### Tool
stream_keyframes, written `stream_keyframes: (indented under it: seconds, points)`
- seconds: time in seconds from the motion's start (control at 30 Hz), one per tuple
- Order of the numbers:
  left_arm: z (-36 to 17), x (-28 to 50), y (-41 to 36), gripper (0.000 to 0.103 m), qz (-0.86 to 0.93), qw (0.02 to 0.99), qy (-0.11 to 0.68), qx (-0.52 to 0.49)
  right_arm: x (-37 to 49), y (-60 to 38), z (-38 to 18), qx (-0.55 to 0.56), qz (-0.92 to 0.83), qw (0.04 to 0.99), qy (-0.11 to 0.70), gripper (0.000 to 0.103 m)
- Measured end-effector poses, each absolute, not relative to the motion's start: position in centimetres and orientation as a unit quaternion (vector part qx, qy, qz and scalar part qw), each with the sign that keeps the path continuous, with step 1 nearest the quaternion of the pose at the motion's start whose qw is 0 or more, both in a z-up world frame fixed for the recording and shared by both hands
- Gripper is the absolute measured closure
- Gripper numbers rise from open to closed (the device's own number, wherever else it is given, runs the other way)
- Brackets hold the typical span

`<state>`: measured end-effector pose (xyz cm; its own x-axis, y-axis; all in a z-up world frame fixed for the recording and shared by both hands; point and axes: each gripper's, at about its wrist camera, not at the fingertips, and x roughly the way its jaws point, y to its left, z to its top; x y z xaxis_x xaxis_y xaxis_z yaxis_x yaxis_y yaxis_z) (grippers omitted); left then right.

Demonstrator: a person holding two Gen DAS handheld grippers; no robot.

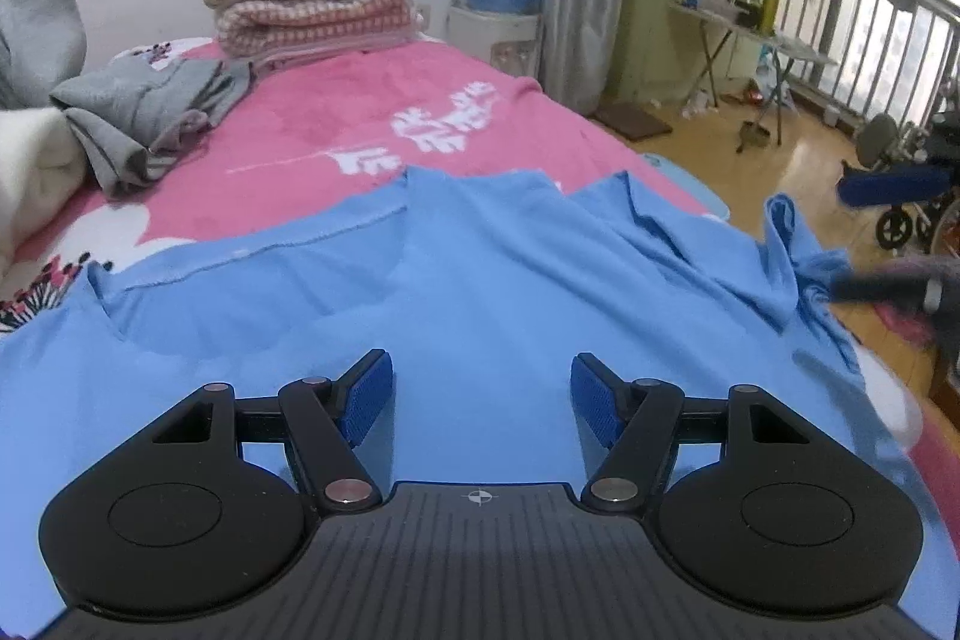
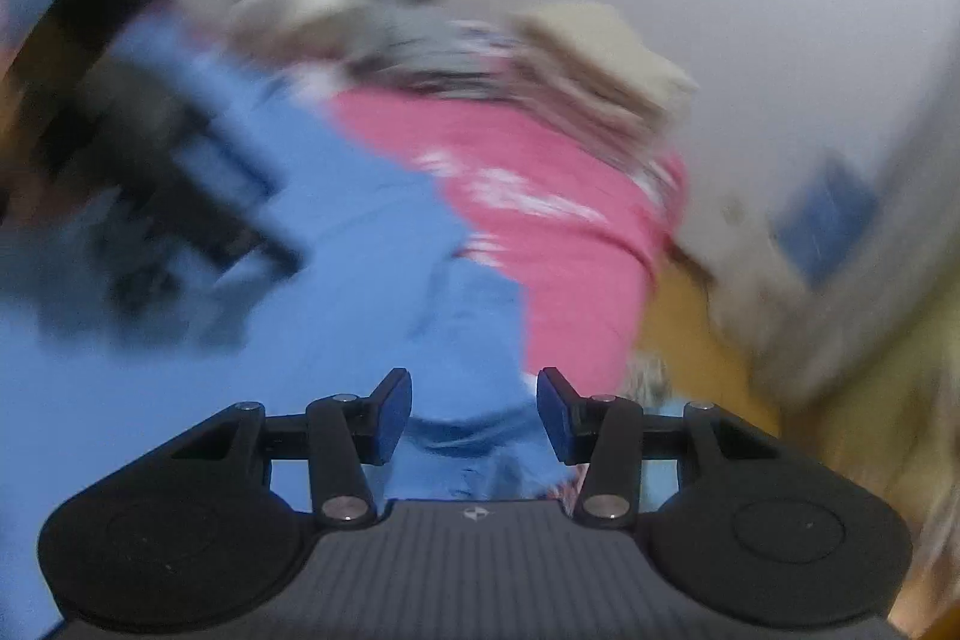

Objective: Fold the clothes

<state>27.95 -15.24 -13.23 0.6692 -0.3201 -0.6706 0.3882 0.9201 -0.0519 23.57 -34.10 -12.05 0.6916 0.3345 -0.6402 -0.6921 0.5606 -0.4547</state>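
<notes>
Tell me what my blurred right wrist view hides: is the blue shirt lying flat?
Observer: Mostly. The blue shirt is spread over the pink bedspread, though it is bunched up at the right of the left wrist view.
Operator: Are the left tongs holding anything?
Observer: No. The left tongs are open above the shirt, with nothing between them.
Operator: Any other clothes waiting?
Observer: A crumpled grey garment lies at the bed's far left.

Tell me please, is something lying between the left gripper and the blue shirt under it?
Nothing visible does. The left gripper hangs with jaws apart directly over the blue shirt, with only bare cloth showing between and ahead of its fingers.
</notes>
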Motion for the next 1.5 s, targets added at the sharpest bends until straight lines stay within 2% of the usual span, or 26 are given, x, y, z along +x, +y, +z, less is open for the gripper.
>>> stream_keyframes:
  seconds: [0.13, 0.2, 0.23, 0.27, 0.3, 0.33, 0.43, 0.57, 0.7, 0.77, 0.9, 1.13, 1.2, 1.27, 1.33, 1.5]
  points:
    - [-13.5, 28.0, -14.9, 0.037, -0.191, 0.913, 0.358, 0.049, 23.6, -32.0, -15.4, -0.455, 0.319, 0.800, 0.225, 0.057]
    - [-13.5, 28.0, -15.0, 0.037, -0.192, 0.913, 0.355, 0.051, 24.4, -32.0, -16.4, -0.462, 0.322, 0.794, 0.230, 0.060]
    - [-13.6, 28.0, -15.0, 0.037, -0.193, 0.914, 0.354, 0.052, 25.0, -32.1, -16.4, -0.452, 0.325, 0.796, 0.238, 0.065]
    - [-13.6, 28.0, -15.0, 0.037, -0.194, 0.914, 0.352, 0.053, 25.6, -32.4, -16.2, -0.435, 0.330, 0.800, 0.248, 0.079]
    - [-13.6, 28.0, -15.1, 0.037, -0.194, 0.914, 0.351, 0.053, 26.1, -32.8, -15.8, -0.415, 0.332, 0.806, 0.260, 0.087]
    - [-13.6, 28.0, -15.1, 0.037, -0.195, 0.915, 0.350, 0.054, 26.6, -33.1, -15.5, -0.394, 0.329, 0.815, 0.271, 0.099]
    - [-13.8, 28.0, -15.1, 0.037, -0.195, 0.916, 0.347, 0.055, 28.5, -35.3, -13.9, -0.307, 0.302, 0.855, 0.289, 0.102]
    - [-14.0, 27.9, -15.1, 0.036, -0.194, 0.917, 0.343, 0.057, 32.6, -40.8, -11.8, -0.114, 0.227, 0.910, 0.327, 0.103]
    - [-14.1, 27.9, -15.0, 0.036, -0.195, 0.918, 0.342, 0.054, 36.1, -47.0, -12.0, 0.080, 0.150, 0.917, 0.360, 0.103]
    - [-14.2, 27.9, -15.0, 0.036, -0.196, 0.918, 0.341, 0.054, 36.8, -49.3, -12.6, 0.144, 0.124, 0.911, 0.366, 0.103]
    - [-14.2, 27.9, -14.9, 0.036, -0.196, 0.918, 0.339, 0.053, 37.2, -52.7, -13.7, 0.225, 0.079, 0.897, 0.371, 0.103]
    - [-14.3, 28.0, -14.9, 0.036, -0.196, 0.919, 0.338, 0.051, 36.5, -54.9, -16.2, 0.257, 0.047, 0.877, 0.403, 0.101]
    - [-14.3, 28.1, -14.8, 0.036, -0.196, 0.919, 0.337, 0.051, 36.8, -55.3, -17.0, 0.276, 0.041, 0.865, 0.417, 0.096]
    - [-14.4, 28.0, -14.8, 0.036, -0.197, 0.920, 0.336, 0.051, 36.4, -57.0, -17.5, 0.323, 0.020, 0.850, 0.416, 0.077]
    - [-14.4, 28.1, -14.7, 0.036, -0.197, 0.920, 0.336, 0.050, 35.3, -58.8, -17.8, 0.372, 0.007, 0.837, 0.402, 0.069]
    - [-14.4, 28.1, -14.7, 0.035, -0.197, 0.920, 0.335, 0.049, 32.2, -59.5, -19.3, 0.391, 0.049, 0.797, 0.457, 0.066]
